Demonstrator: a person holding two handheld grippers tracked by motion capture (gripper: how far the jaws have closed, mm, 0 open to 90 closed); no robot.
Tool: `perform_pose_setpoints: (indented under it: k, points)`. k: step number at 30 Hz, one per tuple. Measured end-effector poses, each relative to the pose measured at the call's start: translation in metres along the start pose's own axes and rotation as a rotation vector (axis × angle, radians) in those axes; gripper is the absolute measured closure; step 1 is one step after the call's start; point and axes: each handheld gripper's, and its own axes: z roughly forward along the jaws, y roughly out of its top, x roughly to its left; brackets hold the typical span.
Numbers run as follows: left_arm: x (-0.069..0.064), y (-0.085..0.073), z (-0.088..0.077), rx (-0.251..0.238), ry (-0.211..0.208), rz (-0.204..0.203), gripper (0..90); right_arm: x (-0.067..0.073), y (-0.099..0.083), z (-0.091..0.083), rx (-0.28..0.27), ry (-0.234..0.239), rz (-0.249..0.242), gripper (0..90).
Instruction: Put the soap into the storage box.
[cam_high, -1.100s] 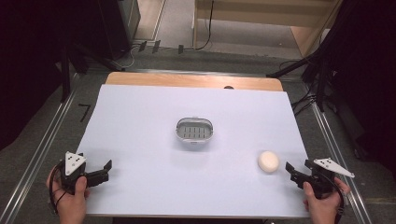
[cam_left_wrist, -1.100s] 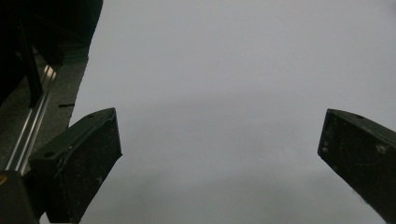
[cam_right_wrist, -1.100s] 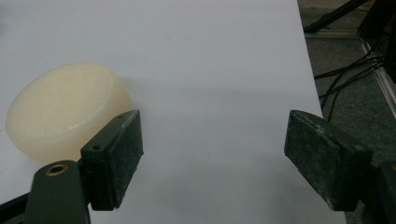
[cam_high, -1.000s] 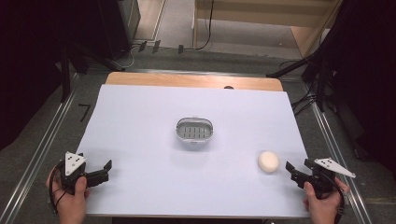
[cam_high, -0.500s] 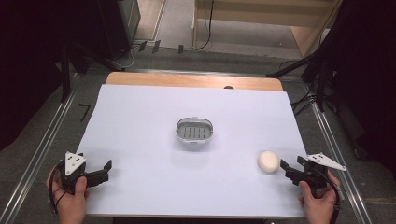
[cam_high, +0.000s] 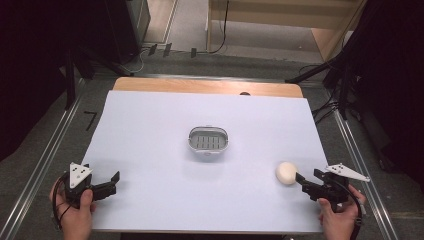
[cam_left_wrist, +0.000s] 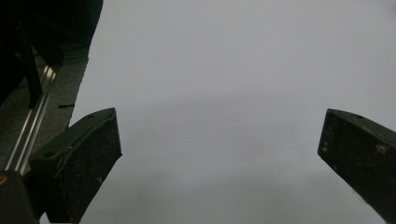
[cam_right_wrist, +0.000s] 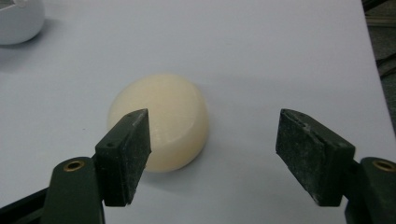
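Right hand-held gripper (cam_high: 303, 180) sits near the desk's (cam_high: 150, 130) right front corner, held in a hand (cam_high: 341, 217) at the front edge, jaws pointing left toward the bun (cam_high: 286, 173). In the right gripper view the jaws stand apart with white desk between them; the bun (cam_right_wrist: 161, 121) lies ahead and to the left of the gap, partly behind the left jaw tip. Whether that tip touches it I cannot tell. The pads press on nothing. The jaws have just been opening a little after closing, with nothing between them.

The bun is a pale cream, rounded, flattened lump resting on the white sheet at the right front of the desk, well apart from the dish (cam_high: 208, 142).

The dish is small, oval, white-rimmed with a ribbed grey inside; it stands near the desk's centre. Its edge shows at the top left of the right gripper view (cam_right_wrist: 18, 21).

Left hand-held gripper (cam_high: 109, 184) is at the left front corner, jaws wide apart and pointing right, nothing in them; the left gripper view shows bare sheet between the jaws.
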Motion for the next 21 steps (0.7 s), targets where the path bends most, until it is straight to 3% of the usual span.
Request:
perform_pose_setpoints:
  k: [6,12,21]
  points:
    - [0.000,0.000,0.000,0.001,0.000,0.002,0.0,0.011,0.001,0.003,0.022,0.027,-0.035,21.1]
    - [0.000,0.000,0.000,-0.001,0.000,0.002,0.0,0.020,0.002,0.008,0.040,0.086,-0.062,14.9]
    - [0.000,0.000,0.000,0.001,-0.002,0.004,0.0,0.031,0.003,0.022,0.083,0.072,-0.070,15.1]
